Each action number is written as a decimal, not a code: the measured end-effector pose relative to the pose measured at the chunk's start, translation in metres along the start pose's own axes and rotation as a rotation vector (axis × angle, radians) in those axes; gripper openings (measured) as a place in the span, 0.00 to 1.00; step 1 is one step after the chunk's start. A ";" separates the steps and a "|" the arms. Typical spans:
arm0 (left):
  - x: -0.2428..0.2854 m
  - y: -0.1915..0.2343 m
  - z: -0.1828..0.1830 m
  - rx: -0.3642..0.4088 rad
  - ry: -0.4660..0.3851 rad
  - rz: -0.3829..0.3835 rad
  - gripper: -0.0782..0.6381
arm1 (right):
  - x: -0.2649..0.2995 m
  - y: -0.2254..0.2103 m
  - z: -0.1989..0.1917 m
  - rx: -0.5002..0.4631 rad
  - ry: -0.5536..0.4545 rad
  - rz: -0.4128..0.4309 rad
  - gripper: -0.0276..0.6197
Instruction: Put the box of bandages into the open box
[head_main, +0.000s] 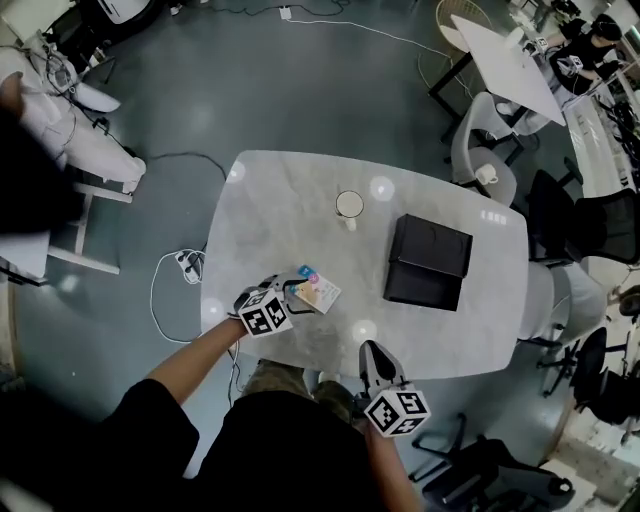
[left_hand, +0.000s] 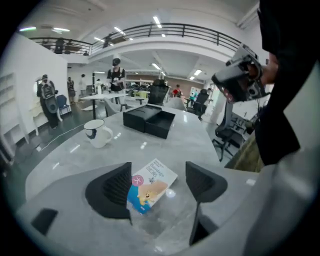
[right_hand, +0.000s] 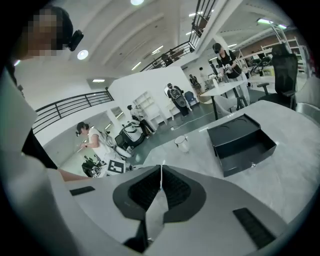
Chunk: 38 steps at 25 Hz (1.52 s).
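The box of bandages (head_main: 318, 292) lies flat on the marble table (head_main: 270, 200) near its front edge. In the left gripper view the box of bandages (left_hand: 151, 183) sits between the jaws, close to the left one, and the pads stand apart from it. My left gripper (head_main: 292, 293) (left_hand: 159, 181) is open. The open black box (head_main: 428, 262) (left_hand: 149, 120) (right_hand: 241, 142) rests to the right on the table, its lid beside its tray. My right gripper (head_main: 372, 352) (right_hand: 161, 187) hovers at the table's front edge, shut with nothing in it.
A white mug (head_main: 349, 206) (left_hand: 98, 133) (right_hand: 182, 143) stands near the table's middle, behind the bandages. Office chairs (head_main: 560, 215) crowd the right side. A cable and power strip (head_main: 185, 262) lie on the floor at the left. People stand at desks far off.
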<state>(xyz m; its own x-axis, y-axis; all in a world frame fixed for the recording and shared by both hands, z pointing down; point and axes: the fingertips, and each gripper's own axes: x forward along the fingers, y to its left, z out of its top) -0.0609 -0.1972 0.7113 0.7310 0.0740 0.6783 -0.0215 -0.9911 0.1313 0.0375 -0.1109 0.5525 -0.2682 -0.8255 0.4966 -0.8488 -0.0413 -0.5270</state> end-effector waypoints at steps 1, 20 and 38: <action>0.007 0.003 -0.006 0.031 0.029 -0.024 0.58 | 0.001 0.000 0.001 0.011 -0.008 -0.007 0.07; 0.084 0.033 -0.068 0.325 0.275 -0.150 0.73 | -0.003 -0.030 -0.004 0.124 -0.055 -0.097 0.07; 0.091 0.036 -0.070 0.344 0.257 -0.221 0.74 | 0.014 -0.025 -0.012 0.122 -0.006 -0.154 0.06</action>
<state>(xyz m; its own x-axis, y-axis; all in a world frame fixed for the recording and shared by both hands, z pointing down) -0.0429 -0.2180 0.8287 0.4993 0.2687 0.8237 0.3738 -0.9245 0.0750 0.0494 -0.1143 0.5806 -0.1365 -0.8077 0.5735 -0.8179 -0.2348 -0.5253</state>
